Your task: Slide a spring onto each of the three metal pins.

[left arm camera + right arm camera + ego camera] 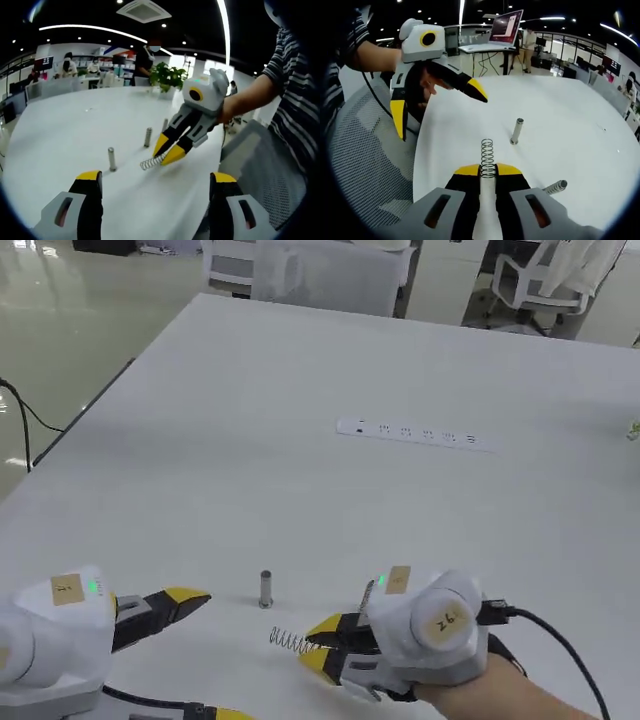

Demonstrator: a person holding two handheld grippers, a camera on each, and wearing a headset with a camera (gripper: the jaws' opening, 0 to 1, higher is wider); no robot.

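Tips of my right gripper are pinched narrow on the near end of a small wire coil spring. The rest of the coil pokes straight out ahead of the jaws, free, low over the white workbench.

I judge the spring to be almost weightless and soft sideways. It will likely bow if I push it off-axis, and the thin wire could flick out from between the pads if I squeeze hard. Taking it by the last few turns, as it is held now, seems right, because the open end stays clear to go over a pin.

In the right gripper view the nearest pin stands upright ahead and to the right of the free end, apart from it and not yet lined up. A second pin sits just beside the right-hand jaw. It looks ribbed, and I cannot tell whether it already carries a spring.

My left gripper is spread wide with nothing between its tips, facing the right one across the pins. A power strip lies well beyond.
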